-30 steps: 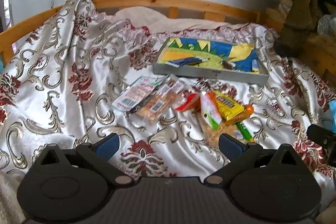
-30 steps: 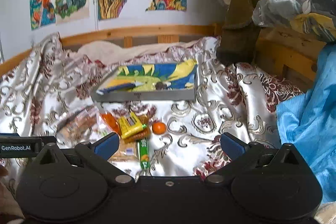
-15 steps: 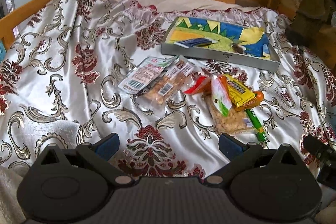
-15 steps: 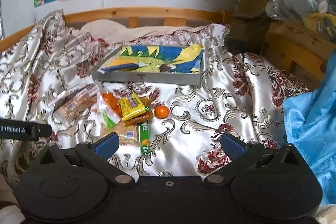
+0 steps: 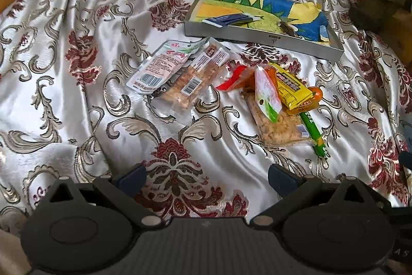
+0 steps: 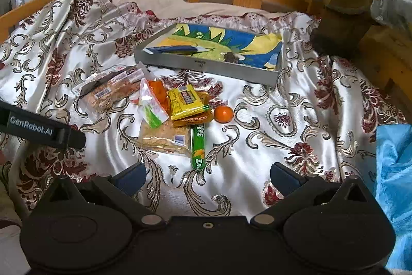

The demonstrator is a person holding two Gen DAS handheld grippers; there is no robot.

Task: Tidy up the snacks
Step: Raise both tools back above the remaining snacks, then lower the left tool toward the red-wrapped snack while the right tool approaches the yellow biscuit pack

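I hold my left gripper (image 5: pixel 207 175) and right gripper (image 6: pixel 208 174) above the bed's satin cover (image 6: pixel 270 125), both with fingers spread wide and gripping nothing. The snacks (image 6: pixel 177 107) lie heaped on the cover ahead, a small orange (image 6: pixel 223 114) just beside them. Beyond sits the grey tray (image 6: pixel 206 66) holding a blue packet (image 6: pixel 175 50).
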